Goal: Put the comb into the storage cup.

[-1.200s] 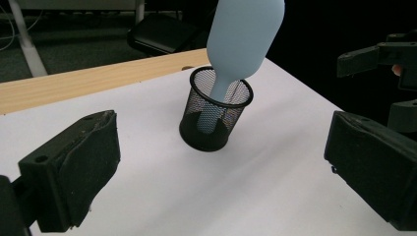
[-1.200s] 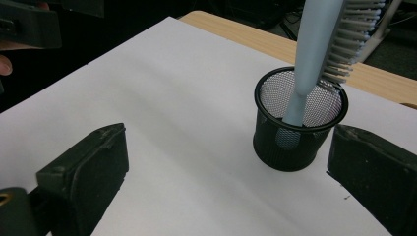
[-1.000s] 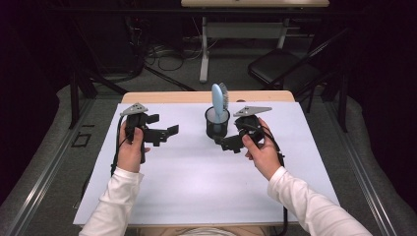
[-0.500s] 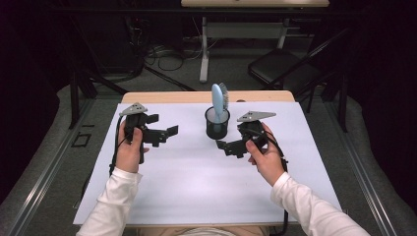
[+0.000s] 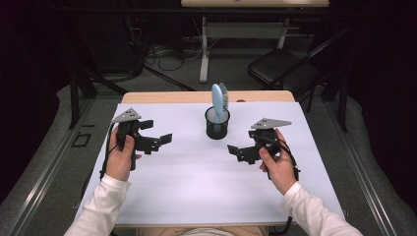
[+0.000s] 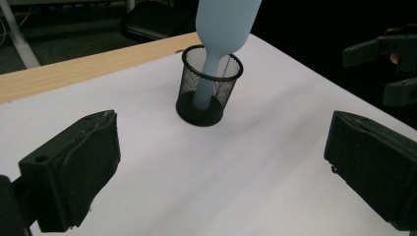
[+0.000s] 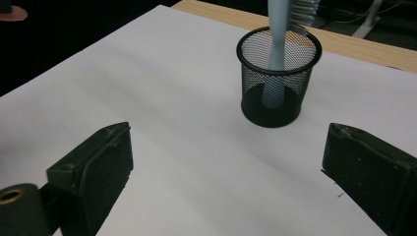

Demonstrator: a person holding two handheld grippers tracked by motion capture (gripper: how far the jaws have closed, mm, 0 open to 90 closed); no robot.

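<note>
A black mesh cup stands upright at the middle back of the white sheet. A light blue brush stands in it, handle down and bristles up. My left gripper hovers left of the cup, open and holding nothing. My right gripper is in front of the cup and to its right, also open and holding nothing, a short gap away. In the left gripper view the cup and brush lie ahead of the wide-set jaws. The right gripper view has the cup ahead and slightly right.
A white sheet covers most of the table, and a strip of bare wood shows at the far edge. Beyond the table are a dark chair, desk legs and floor cables.
My right gripper has drawn back from the cup, toward the near right. The left gripper, cup and brush have stayed put.
</note>
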